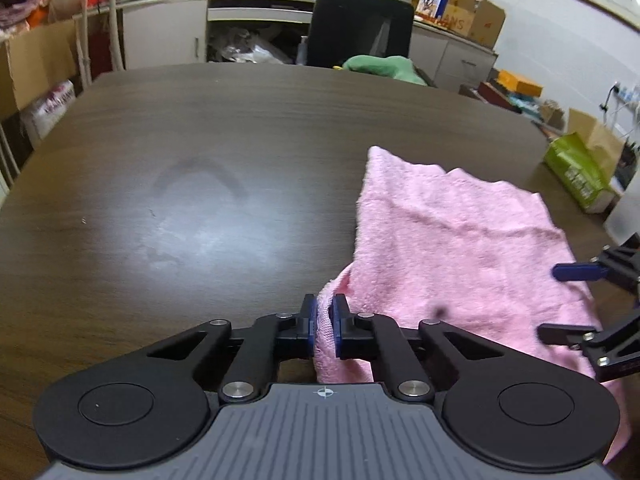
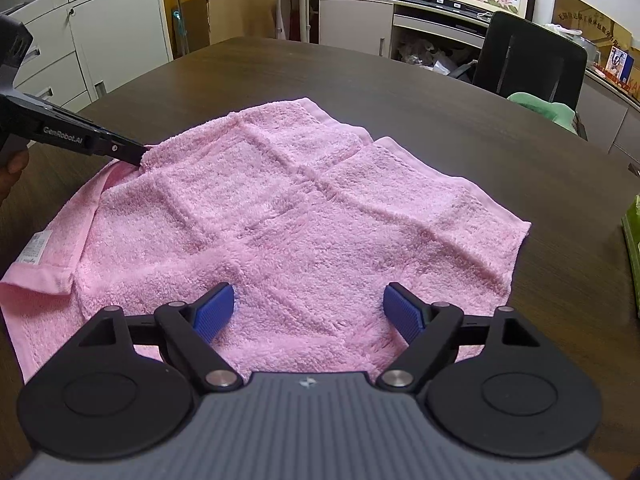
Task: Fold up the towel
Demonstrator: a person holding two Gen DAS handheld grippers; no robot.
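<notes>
left tool [image 1: 324, 322]: jaws drawn in tight on a bunched fold of the pink towel [image 1: 460, 248]; cloth fills the narrow gap between the blue pads [image 1: 307, 326], so the pinch looks secure.
left tool, from the other side: in the right wrist view its black tip [image 2: 132, 153] meets the towel edge at a raised, puckered corner to the far left of the right tool.
right tool [image 2: 308, 310]: jaws spread wide, holding nothing; both blue pads [image 2: 214, 308] hover over the near part of the towel [image 2: 304, 216], with pile visible between and beneath them. Whether the tips brush the cloth I cannot tell.
towel: lies on the counter [image 2: 460, 128] straight ahead of the right tool, mostly spread but creased in a grid, one side already doubled over with a label [image 2: 40, 246] showing at the left.
step in hand: my reading is that one corner is gripped and the matching one is not yet taken.
doing it well: bring the right tool to the near edge or corner on its own side, catch only a hem's worth of cloth, shut fully, then lift both tools level and together so the fold lands edge on edge.
risk: grabbing mid-cloth would bunch the layers.
</notes>
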